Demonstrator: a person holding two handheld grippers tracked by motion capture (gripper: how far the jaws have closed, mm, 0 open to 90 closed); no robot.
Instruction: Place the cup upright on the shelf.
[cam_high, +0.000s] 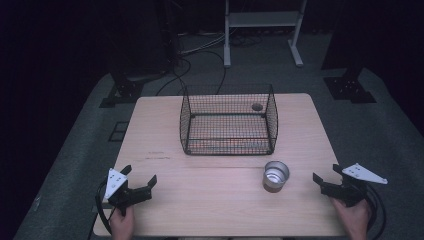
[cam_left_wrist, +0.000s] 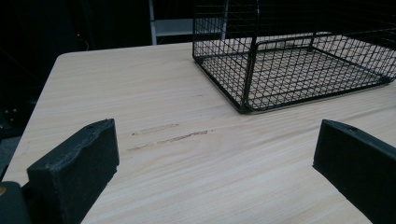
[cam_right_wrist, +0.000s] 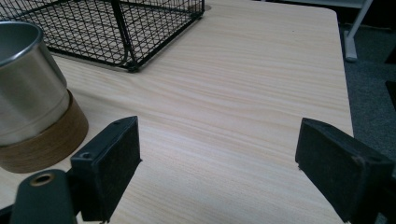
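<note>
The cup (cam_high: 276, 175), steel with a brown band at its foot, stands upright on the desk (cam_high: 210, 200), just in front of the wire basket's (cam_high: 228, 120) right corner and apart from it. The right gripper (cam_high: 327, 179) hovers to the cup's right near the desk edge, jaws spread with bare wood between them; in its own view the cup (cam_right_wrist: 32, 93) sits just left of the left jaw. The left gripper (cam_high: 139, 179) waits at the near left corner, jaws also spread wide, pinching nothing.
</note>
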